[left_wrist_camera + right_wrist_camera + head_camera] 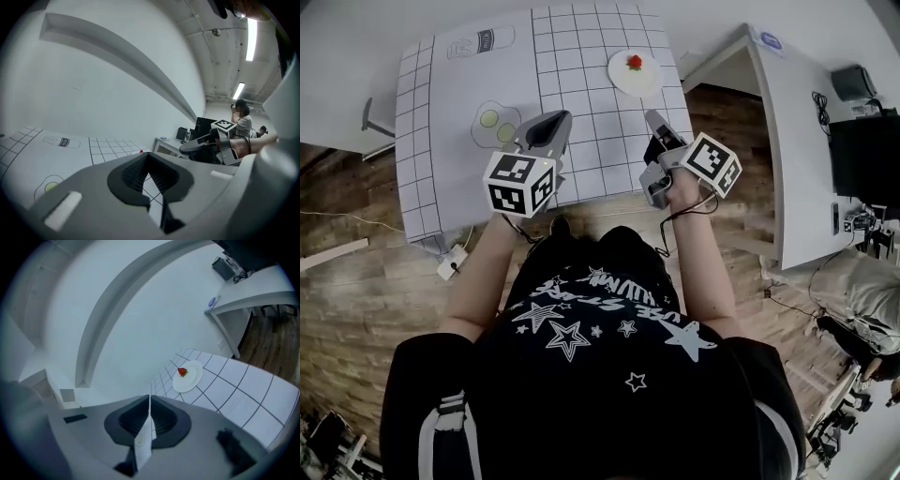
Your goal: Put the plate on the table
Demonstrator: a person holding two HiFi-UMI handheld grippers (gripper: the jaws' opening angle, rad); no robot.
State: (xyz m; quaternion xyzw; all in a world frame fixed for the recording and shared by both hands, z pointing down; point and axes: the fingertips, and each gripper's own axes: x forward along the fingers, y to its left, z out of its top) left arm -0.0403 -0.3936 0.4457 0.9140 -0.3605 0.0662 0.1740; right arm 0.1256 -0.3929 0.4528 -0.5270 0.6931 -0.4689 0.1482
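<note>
Surface: white gridded bench (469, 112) on a wood floor (356, 187), white walls.
Plate: round plate (635, 82) lies flat, far right on bench, 1 strawberry (635, 62) on top.
Tongs: left tongs (555, 120) and right tongs (654, 118) closed, empty, near side.

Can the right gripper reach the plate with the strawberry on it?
Probably yes. The plate lies just ahead of the right gripper, with only bare table between them. Its jaws are shut, so they would need to open first.
</note>
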